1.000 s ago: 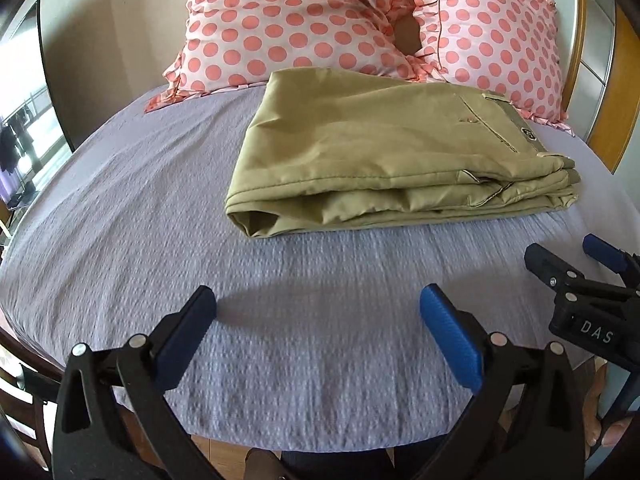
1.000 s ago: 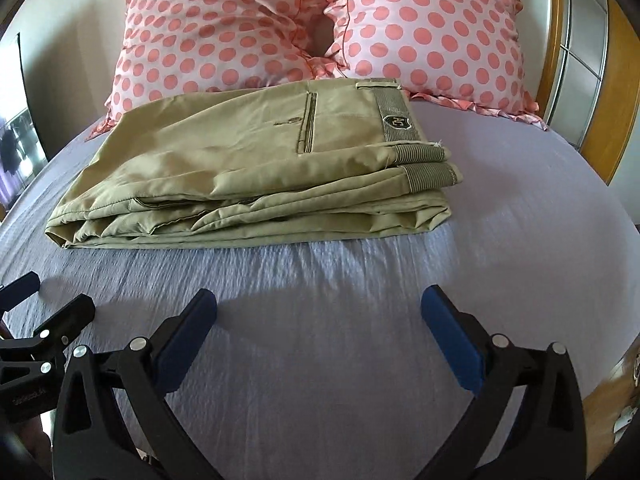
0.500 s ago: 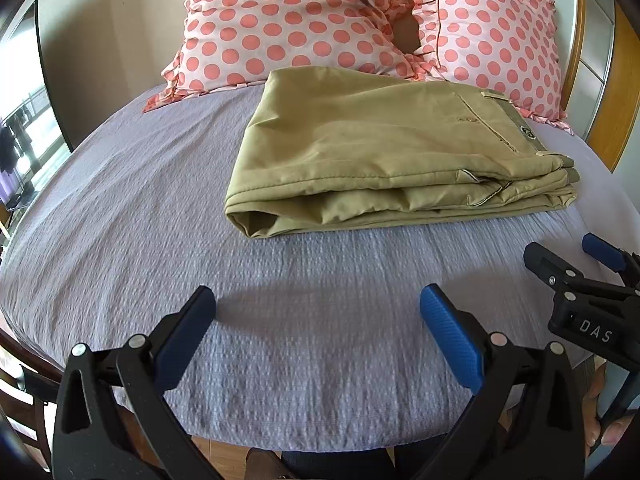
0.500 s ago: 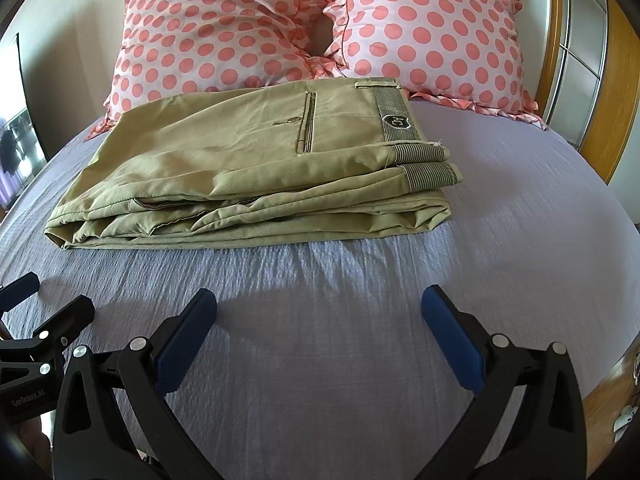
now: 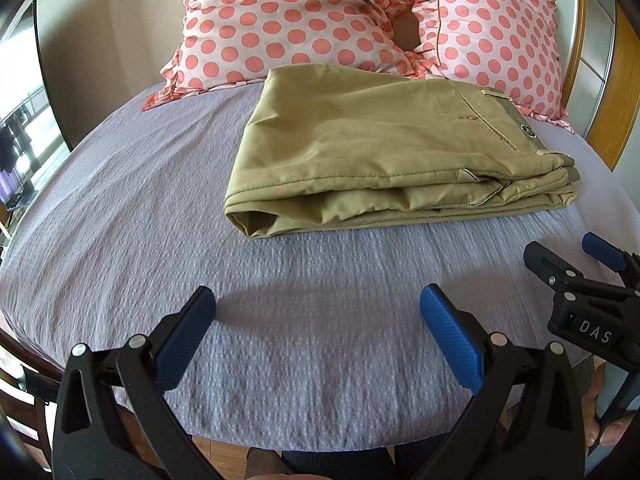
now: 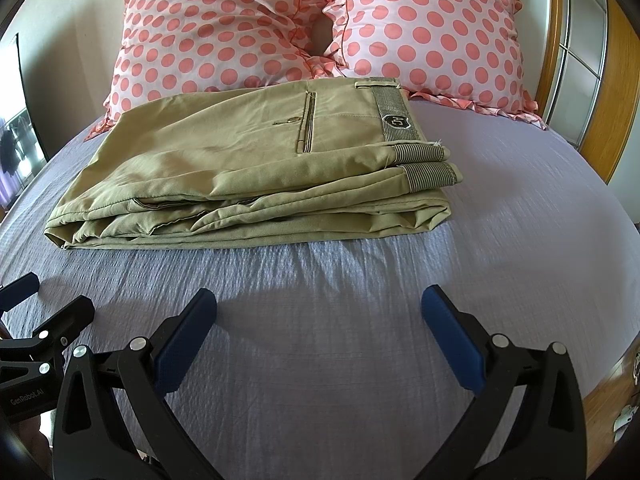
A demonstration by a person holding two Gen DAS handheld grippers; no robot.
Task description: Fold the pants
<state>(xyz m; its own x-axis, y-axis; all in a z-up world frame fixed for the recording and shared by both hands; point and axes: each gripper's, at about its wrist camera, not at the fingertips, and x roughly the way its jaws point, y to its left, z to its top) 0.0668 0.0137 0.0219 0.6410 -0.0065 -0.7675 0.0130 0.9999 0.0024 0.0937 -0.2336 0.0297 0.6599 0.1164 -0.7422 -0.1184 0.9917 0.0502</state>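
Note:
Khaki pants [image 5: 384, 152] lie folded in a flat stack on the lilac bed sheet [image 5: 160, 216], waistband with a dark badge to the right; they also show in the right wrist view [image 6: 248, 168]. My left gripper [image 5: 318, 320] is open and empty, over the sheet near the bed's front edge, short of the pants. My right gripper [image 6: 320, 320] is open and empty, also short of the pants. The right gripper shows at the right edge of the left wrist view [image 5: 580, 264]; the left gripper shows at the left edge of the right wrist view [image 6: 44, 312].
Two pink polka-dot pillows [image 6: 224, 32] [image 6: 432, 28] lean at the head of the bed behind the pants. A wooden frame with glass panels [image 6: 580, 56] stands at the right. The bed's front edge [image 5: 320, 440] lies just under the left gripper.

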